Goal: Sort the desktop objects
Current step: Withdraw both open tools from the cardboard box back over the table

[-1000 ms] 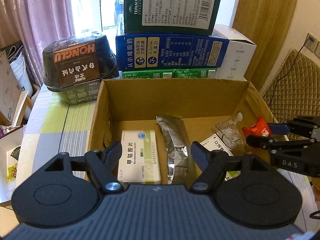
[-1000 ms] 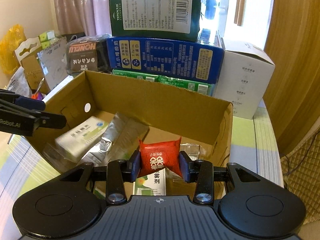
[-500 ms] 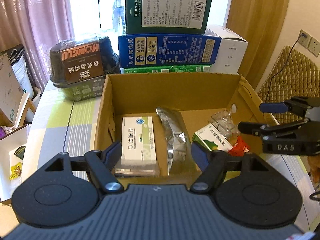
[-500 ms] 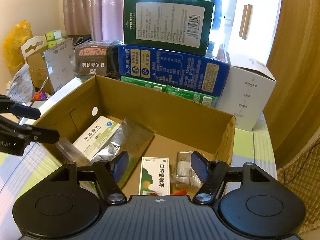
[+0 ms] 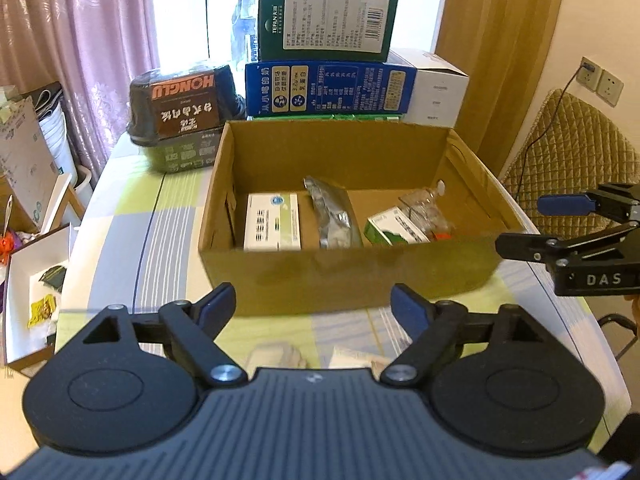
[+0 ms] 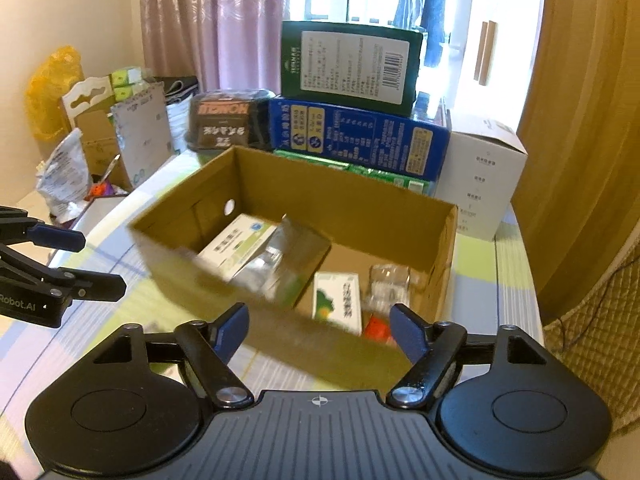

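- Sunlight is coming through the window behind a pink curtain point(image 5: 92, 40), and from my left wrist view I am looking over a table point(image 5: 120, 216) covered in a striped and checked cloth.
- I am holding my left gripper point(image 5: 312, 307) spread wide with nothing between its blue pads, hovering over the table's near edge, just in front of the cardboard box point(image 5: 352, 276).
- I am seeing, inside the box, a white medicine carton point(image 5: 273, 222) lying by the left wall, a silver foil pouch point(image 5: 332, 216) in the middle, a green-and-white carton point(image 5: 396, 230) and a clear blister pack point(image 5: 424, 208) toward the right wall, with a scrap of red packet point(image 5: 442, 236) showing beside them.
- I am noticing pale items point(image 5: 280, 356) lying on the cloth right under my left fingers, too blurred to name.
- I am seeing my right gripper point(image 5: 520, 224) reaching in from the right edge, its jaws parted and empty.
- Behind the box, stacked cartons point(image 5: 328, 84) and a dark bowl-shaped package point(image 5: 184, 104) are sitting at the table's far edge.
- From my right wrist view, I am holding the right gripper point(image 6: 319, 328) released, pads apart, near the box's point(image 6: 340, 356) front right corner.
- I am seeing the red packet point(image 6: 376, 327) resting in the box's near right corner, next to the green-and-white carton point(image 6: 338, 300).
- I am seeing my left gripper point(image 6: 104, 260) at the left edge, jaws apart.
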